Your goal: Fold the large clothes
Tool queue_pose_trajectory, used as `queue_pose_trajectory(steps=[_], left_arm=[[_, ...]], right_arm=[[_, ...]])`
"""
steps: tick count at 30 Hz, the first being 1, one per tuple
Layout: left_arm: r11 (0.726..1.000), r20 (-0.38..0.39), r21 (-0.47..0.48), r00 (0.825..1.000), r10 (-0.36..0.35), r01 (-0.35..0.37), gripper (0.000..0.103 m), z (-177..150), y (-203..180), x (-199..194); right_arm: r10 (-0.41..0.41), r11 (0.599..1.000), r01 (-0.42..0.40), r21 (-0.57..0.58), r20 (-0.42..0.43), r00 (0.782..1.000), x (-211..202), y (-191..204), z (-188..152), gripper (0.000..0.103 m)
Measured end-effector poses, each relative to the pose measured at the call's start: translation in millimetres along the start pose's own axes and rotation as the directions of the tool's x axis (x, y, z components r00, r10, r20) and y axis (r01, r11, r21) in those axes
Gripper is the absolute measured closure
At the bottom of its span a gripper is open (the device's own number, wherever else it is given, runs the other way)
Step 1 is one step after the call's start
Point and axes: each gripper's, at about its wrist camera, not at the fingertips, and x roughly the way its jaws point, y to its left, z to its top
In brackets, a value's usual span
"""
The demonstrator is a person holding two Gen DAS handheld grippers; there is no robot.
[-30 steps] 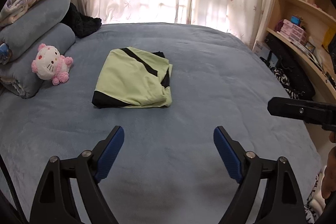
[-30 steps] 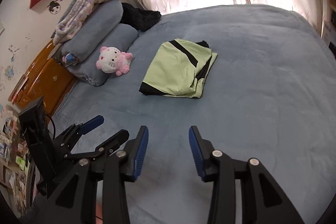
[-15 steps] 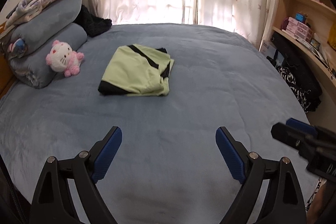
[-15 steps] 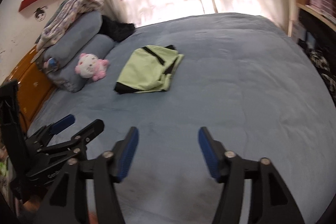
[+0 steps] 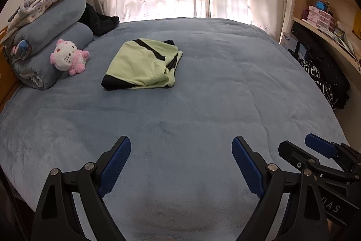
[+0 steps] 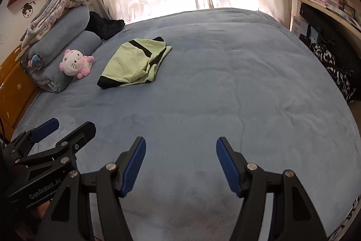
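Note:
A folded light-green garment [image 5: 144,67] with black trim lies flat on the blue bed cover [image 5: 203,110], toward the far left; the right wrist view shows the garment [image 6: 135,62] too. My left gripper [image 5: 181,143] hangs open over bare cover near the bed's front edge, well short of the garment. My right gripper [image 6: 181,142] is open beside it, nothing between its blue pads [image 6: 135,164]. Each view catches the other gripper at its side: the right gripper [image 5: 297,143] and the left gripper [image 6: 72,124].
A pink-and-white plush toy [image 5: 67,58] leans on rolled grey bedding [image 5: 56,37] topped by a folded blanket at the left. Dark clothing [image 5: 99,22] lies by the curtain. Wooden shelves [image 5: 327,15] and a black-and-white bag [image 5: 322,83] line the right side.
Both grippers have pulled back from the garment, which now looks smaller and farther off. The right gripper's jaws have widened. The garment has not moved.

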Motion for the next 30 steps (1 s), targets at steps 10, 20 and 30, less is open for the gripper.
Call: queue_pose_trajectory(steps=[10, 20, 30], left_arm=[[1.0, -0.015, -0.005, 1.0, 0.012, -0.012, 0.013, -3.6, 0.5, -1.5], [0.999, -0.01, -0.015, 0.999, 0.036, -0.036, 0.014, -6.3, 3.9, -11.1], [0.999, -0.017, -0.031, 0.999, 0.042, -0.042, 0.015, -10.9, 8.8, -20.1]], right_arm=[[0.011, 1.0, -0.011, 0.012, -0.005, 1.0, -2.0, -5.2, -4.1, 0.038], [0.027, 0.999, -0.026, 0.028, -0.009, 1.0, -6.1, -4.6, -7.8, 0.038], [0.023, 0.999, -0.023, 0.023, -0.005, 1.0, -11.9, 1.7, -10.2, 0.038]])
